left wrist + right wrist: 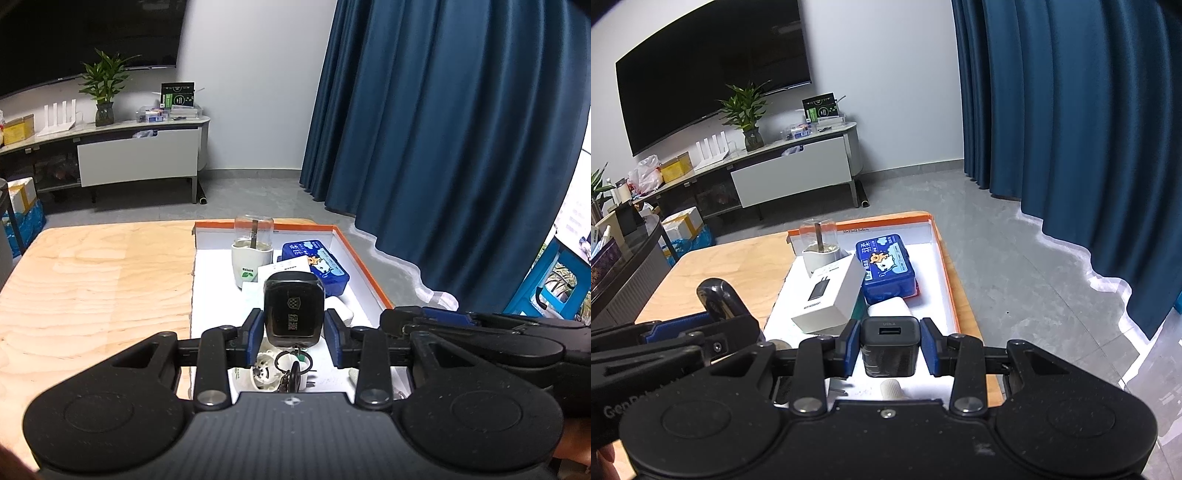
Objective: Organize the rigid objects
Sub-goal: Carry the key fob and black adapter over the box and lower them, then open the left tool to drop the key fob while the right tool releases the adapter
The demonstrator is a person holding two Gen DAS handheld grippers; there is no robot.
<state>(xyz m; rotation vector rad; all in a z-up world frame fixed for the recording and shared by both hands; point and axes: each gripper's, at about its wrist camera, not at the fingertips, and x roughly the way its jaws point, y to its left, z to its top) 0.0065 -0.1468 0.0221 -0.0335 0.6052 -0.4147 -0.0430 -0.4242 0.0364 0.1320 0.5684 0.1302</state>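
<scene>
So both hands are busy over the tray [943,258], the shallow white one with the orange rim sitting on the wooden worktop [92,280]. The left hand-held gripper [294,328] is pinching a black key fob [293,310] between its blue pads, fob upright, with a key ring and keys [291,369] dangling below it. The right hand-held gripper [890,345] is clamped on a black USB charger [889,343], port side facing up and away from the camera. Both are held just above the near end of the tray, side by side; each one shows up at the edge of the other's view.

Inside the tray: a blue tin [886,269] with a cartoon on the lid toward the far right, a white box [831,299] with a charger printed on it lying tilted beside the tin, and a white cup [822,256] with a clear top at the far end. A white block [888,308] sits just past the charger, and a white round part [264,371] lies under the fob.
</scene>
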